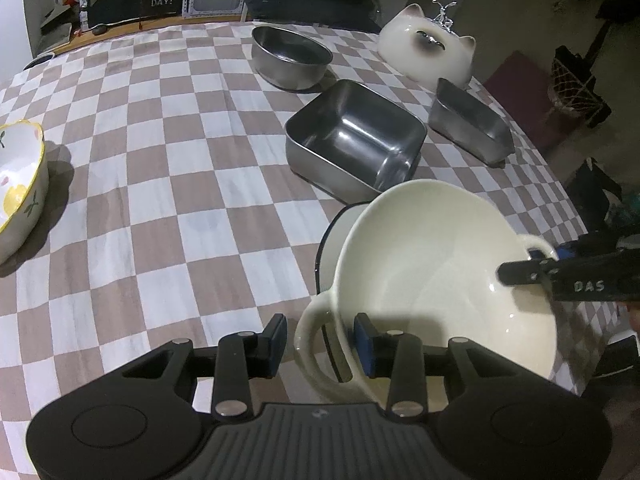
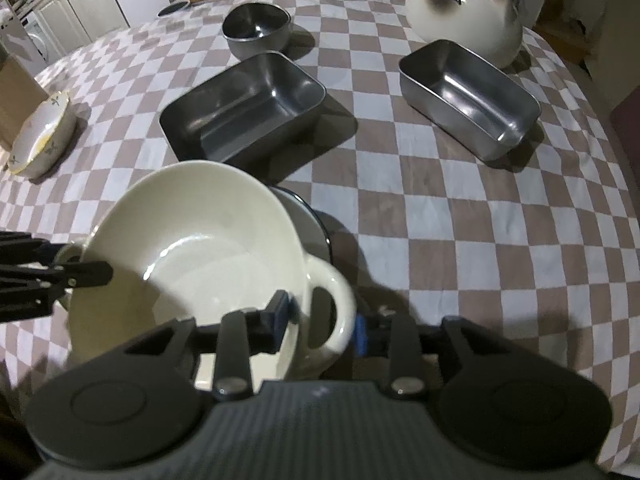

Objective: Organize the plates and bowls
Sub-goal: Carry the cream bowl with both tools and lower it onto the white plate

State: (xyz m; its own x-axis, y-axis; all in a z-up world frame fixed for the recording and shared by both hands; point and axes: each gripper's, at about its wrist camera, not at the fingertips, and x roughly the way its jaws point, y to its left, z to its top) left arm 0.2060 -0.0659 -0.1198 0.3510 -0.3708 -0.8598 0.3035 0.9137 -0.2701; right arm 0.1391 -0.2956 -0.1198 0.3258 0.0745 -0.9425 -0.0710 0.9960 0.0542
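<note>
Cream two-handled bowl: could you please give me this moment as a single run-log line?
item: cream bowl | pose: tilted over dark-rimmed plate | left gripper: open astride one handle | right gripper: open astride other handle

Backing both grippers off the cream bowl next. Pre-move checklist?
1. Left gripper straddles one handle, with a gap showing on its outer side: ok.
2. Right gripper pads off the other handle: cannot tell.
3. Cream bowl seated level in the dark-rimmed dish: cannot tell, the dish is mostly hidden.
4. Floral bowl well clear of both grippers: ok.
</note>
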